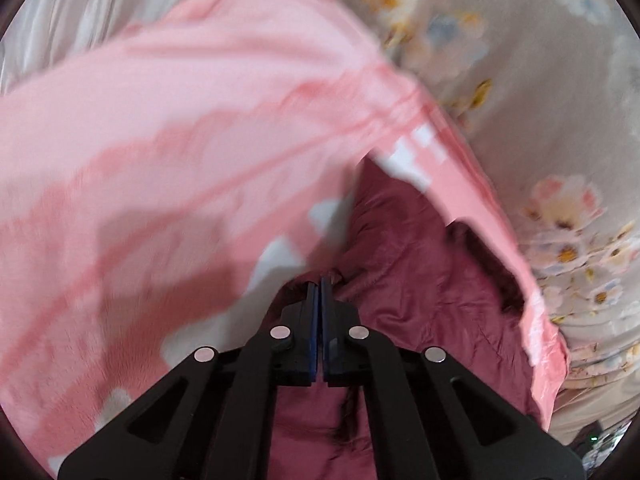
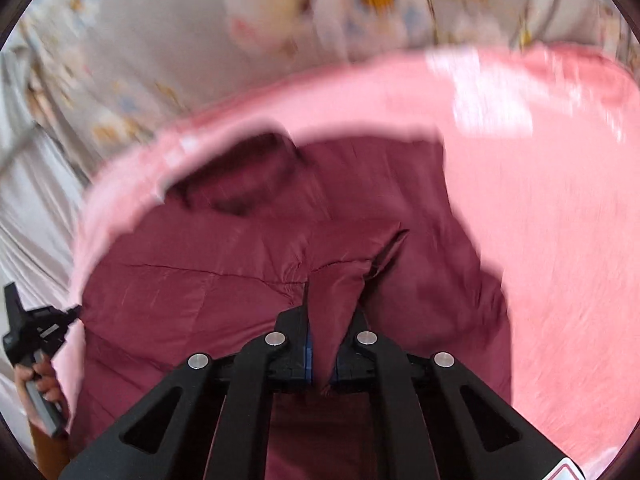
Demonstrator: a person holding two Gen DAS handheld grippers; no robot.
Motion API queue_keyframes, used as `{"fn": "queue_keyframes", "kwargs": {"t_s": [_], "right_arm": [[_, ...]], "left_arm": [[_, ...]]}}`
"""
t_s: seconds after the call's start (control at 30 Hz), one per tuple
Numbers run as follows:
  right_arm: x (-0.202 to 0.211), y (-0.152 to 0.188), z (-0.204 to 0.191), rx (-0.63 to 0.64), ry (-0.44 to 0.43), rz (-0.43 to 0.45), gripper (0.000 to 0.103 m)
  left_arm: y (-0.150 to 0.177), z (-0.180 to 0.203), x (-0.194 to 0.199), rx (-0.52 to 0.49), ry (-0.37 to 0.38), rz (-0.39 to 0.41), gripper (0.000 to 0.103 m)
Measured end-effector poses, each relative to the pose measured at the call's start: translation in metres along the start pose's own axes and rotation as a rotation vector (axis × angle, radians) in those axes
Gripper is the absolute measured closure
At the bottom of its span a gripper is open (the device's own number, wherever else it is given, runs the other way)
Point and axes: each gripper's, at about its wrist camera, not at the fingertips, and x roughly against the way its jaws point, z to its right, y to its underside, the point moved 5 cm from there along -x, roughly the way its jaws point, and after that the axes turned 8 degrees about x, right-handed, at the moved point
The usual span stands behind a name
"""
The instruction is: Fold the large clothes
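Note:
A large garment with a pink outer side [image 1: 200, 128] and a dark maroon lining [image 1: 424, 288] hangs lifted over a floral bedsheet. My left gripper [image 1: 321, 280] is shut on a fold of the garment at the pink and maroon edge. My right gripper [image 2: 332, 312] is shut on a bunched fold of the maroon lining [image 2: 336, 280]. In the right wrist view the pink side [image 2: 540, 220] arcs around the maroon lining [image 2: 200, 280]. The left gripper [image 2: 76, 312] shows at the far left of that view, held by a hand, its tips at the garment's edge.
A grey bedsheet with flower print [image 1: 540, 80] lies under and beyond the garment, and it also shows in the right wrist view [image 2: 200, 40]. Plain white cloth [image 2: 36, 200] lies at the left. Both views are motion-blurred.

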Motion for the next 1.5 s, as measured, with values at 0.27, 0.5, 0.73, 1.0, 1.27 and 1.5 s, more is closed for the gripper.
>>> {"fn": "queue_keyframes", "kwargs": {"t_s": [0.27,0.5,0.73,1.0,1.27,1.5], "right_arm": [[-0.01,0.016,-0.011,0.061,0.023,-0.004,0.099],[-0.002,0.031,-0.014,0.023,0.042,0.03,0.099],[-0.006,0.019,-0.028,0.04,0.099,0.043,0.099],[0.02,0.022,-0.005,0.026,0.104,0.043,0.075],[0.021,0.007,-0.01,0.092,0.139,0.028,0.073],[0.01,-0.015,-0.041,0.165,0.095,0.058,0.097]], "left_arm": [[0.009,-0.021,-0.022,-0.032,-0.025,0.001,0.103],[0.006,-0.007,-0.035,-0.143,-0.051,0.06,0.103],[-0.003,0.003,-0.047,-0.194,-0.071,0.074,0.103],[0.014,0.002,-0.011,-0.274,-0.125,0.057,0.086],[0.016,0.05,0.048,-0.337,-0.013,0.053,0.06],[0.028,0.098,0.0,-0.422,-0.054,0.036,0.059]]}}
